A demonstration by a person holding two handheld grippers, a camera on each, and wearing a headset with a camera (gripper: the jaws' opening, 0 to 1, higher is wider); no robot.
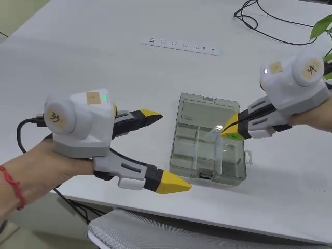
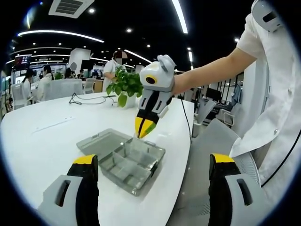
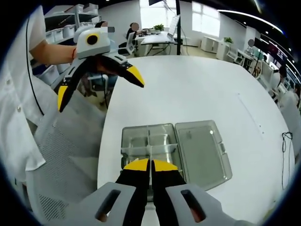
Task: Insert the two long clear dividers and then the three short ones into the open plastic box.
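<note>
The open clear plastic box (image 1: 182, 155) lies on the white table with its lid (image 1: 207, 110) flat on the far side; clear partitions stand inside it. My right gripper (image 1: 228, 130) is shut on a thin clear divider (image 1: 217, 144) that hangs down into the box's right part. In the right gripper view the shut gripper (image 3: 150, 165) holds the divider (image 3: 150, 154) edge-on above the box (image 3: 136, 141). My left gripper (image 1: 163, 149) hovers open to the left of the box, holding nothing. The left gripper view has its own gripper (image 2: 154, 161) wide apart, the box (image 2: 123, 162) and the right gripper (image 2: 145, 126) beyond.
A power strip (image 1: 181, 45) lies at the table's far side, with black cables (image 1: 259, 23) and a plant (image 1: 322, 26) at the far right. A grey mesh chair (image 1: 140, 231) sits under the table's near edge. People sit at desks in the background.
</note>
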